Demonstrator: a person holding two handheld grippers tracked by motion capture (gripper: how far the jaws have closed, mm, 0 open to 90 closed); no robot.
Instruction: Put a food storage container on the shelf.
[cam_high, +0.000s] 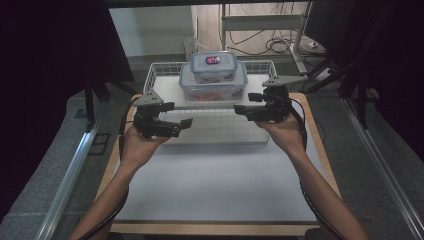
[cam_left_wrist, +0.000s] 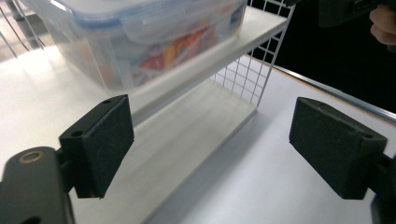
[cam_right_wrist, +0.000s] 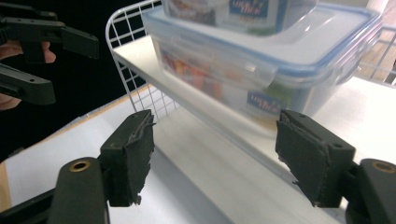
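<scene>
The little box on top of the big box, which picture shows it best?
The high view: the little box shows whole, blue-rimmed lid and all, stacked on the big box. The right gripper view shows just its bottom part at the top edge. In the left gripper view I can't tell it apart.

Dim room, black curtains (cam_high: 45, 75) on both sides. Grey carpet floor (cam_high: 60, 165). White-topped table (cam_high: 215, 180) with wooden edge. Metal rails (cam_high: 70, 172) alongside. Pale wall (cam_high: 150, 30), metal frame (cam_high: 260, 22), loose cables (cam_high: 275, 45) behind.
</scene>
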